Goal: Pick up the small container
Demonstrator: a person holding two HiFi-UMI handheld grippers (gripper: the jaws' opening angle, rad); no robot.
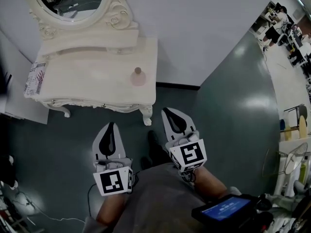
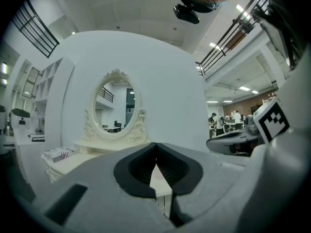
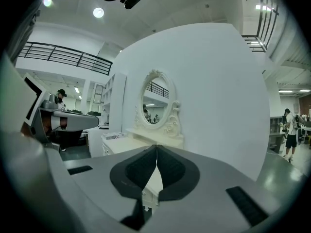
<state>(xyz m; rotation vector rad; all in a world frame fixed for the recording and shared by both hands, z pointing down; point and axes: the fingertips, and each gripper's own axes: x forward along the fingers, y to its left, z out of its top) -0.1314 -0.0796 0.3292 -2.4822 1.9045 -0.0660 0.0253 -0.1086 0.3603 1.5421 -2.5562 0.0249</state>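
The small container (image 1: 138,76), pale pink with a knobbed lid, stands near the right end of the white dressing table (image 1: 87,76) in the head view. Both grippers are held low over the floor, short of the table's front edge and well apart from the container. The left gripper (image 1: 111,125) points at the table's front, its jaws closed together with nothing between them. My right gripper (image 1: 168,110) sits a little further forward, near the table's right front leg, also shut and empty. In each gripper view the black pads (image 2: 146,166) (image 3: 167,169) meet at the tip.
An oval mirror (image 1: 73,1) in a carved frame rises at the table's back against a white wall. A patterned box (image 1: 35,79) lies at the table's left end. Dark floor surrounds the table. People stand far off at the upper right (image 1: 274,25). A screen device (image 1: 221,210) is at my waist.
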